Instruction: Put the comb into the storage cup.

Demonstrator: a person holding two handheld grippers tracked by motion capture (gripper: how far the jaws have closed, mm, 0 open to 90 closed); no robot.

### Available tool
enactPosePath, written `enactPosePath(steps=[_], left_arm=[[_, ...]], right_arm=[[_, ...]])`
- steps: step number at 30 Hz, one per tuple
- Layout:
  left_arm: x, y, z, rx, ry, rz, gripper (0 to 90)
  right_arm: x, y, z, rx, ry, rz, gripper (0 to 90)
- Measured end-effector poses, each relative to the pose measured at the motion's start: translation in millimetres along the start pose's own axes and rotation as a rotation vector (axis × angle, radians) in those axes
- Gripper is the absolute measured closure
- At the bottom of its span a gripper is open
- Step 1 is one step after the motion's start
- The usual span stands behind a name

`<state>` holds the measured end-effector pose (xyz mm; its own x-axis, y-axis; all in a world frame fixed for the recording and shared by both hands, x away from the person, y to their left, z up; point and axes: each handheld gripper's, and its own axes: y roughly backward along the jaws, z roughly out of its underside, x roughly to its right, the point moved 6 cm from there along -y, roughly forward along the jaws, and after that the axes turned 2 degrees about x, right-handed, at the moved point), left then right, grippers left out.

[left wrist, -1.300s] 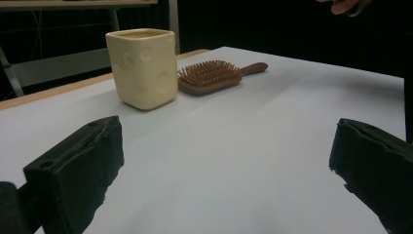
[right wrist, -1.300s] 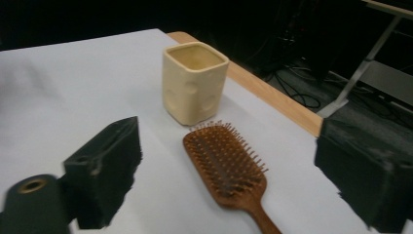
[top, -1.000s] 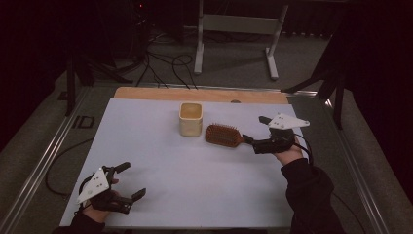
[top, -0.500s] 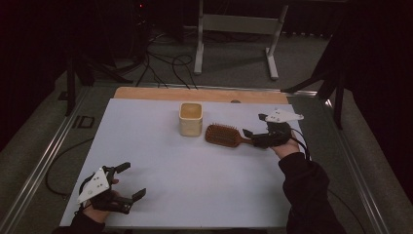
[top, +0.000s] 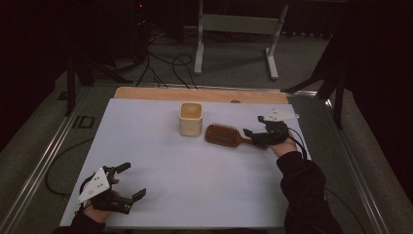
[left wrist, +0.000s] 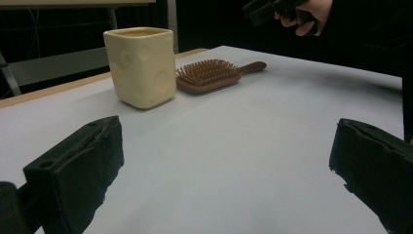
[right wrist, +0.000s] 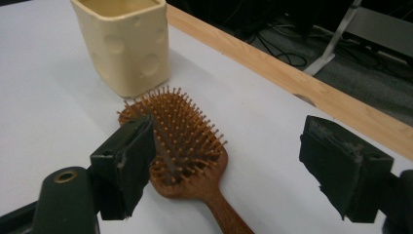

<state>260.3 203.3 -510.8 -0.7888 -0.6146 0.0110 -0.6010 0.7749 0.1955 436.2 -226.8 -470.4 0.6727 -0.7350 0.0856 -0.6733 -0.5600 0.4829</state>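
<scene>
White tabletop (top: 195,195) carries a cream cup (top: 191,118) near its far edge, with a wooden hairbrush (top: 223,135) at the cup's 3 o'clock. Right tool (top: 254,134), jaws spread and just closing a little, hovers over the handle. Left tool (top: 130,181) rests spread at 7 o'clock.

Hairbrush (top: 222,135) just right of cup (top: 191,118), perhaps touching, on table (top: 195,185)
</scene>
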Motion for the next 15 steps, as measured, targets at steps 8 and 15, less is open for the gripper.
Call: enactPosePath(steps=[8, 15], left_arm=[[0.3, -0.3, 0.1, -0.001, -0.001, 0.001, 0.1], [0.5, -0.9, 0.7, -0.001, 0.003, 0.003, 0.1]], right_arm=[[6.4, -8.2, 10.4, -0.030, -0.024, 0.005, 22.2], [12.0, -12.6, 17.2, -0.053, -0.032, 0.021, 22.9]])
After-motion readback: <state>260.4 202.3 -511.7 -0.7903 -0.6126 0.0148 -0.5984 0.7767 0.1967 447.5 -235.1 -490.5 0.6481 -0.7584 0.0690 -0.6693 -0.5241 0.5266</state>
